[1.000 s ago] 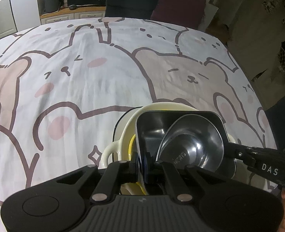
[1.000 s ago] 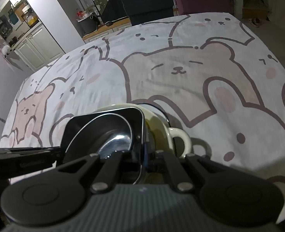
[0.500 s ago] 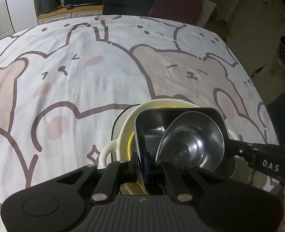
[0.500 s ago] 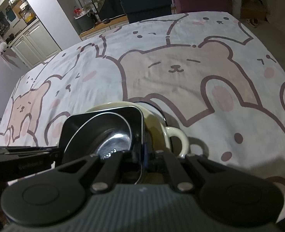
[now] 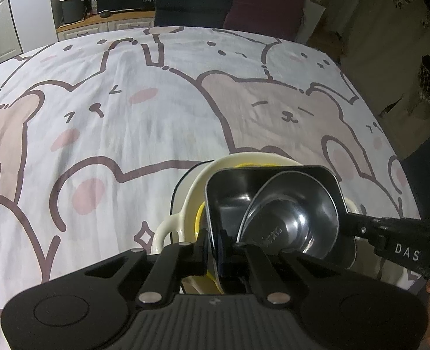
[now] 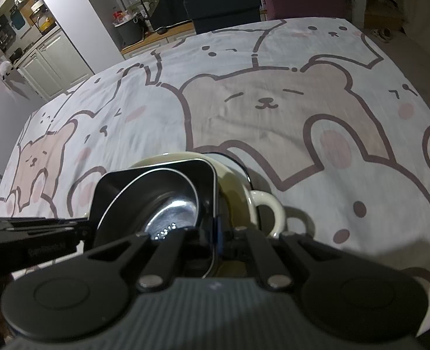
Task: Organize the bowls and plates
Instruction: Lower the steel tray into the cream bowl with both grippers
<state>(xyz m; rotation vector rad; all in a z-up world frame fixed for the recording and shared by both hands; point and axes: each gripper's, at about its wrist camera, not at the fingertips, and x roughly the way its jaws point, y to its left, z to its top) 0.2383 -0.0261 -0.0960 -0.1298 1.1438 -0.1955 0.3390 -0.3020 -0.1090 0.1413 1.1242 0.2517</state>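
Bare bear-print cloth (image 5: 145, 134) all around the stacked dishes (image 5: 273, 204).

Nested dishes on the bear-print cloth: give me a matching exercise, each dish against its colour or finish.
Things:
1. round bowl
2. square dish
3. handled pot
4. innermost liner of the pot

Colours:
A. cream
B. yellow
C. shiny steel
D. black

Pairs: 1-C, 2-D, 3-A, 4-B
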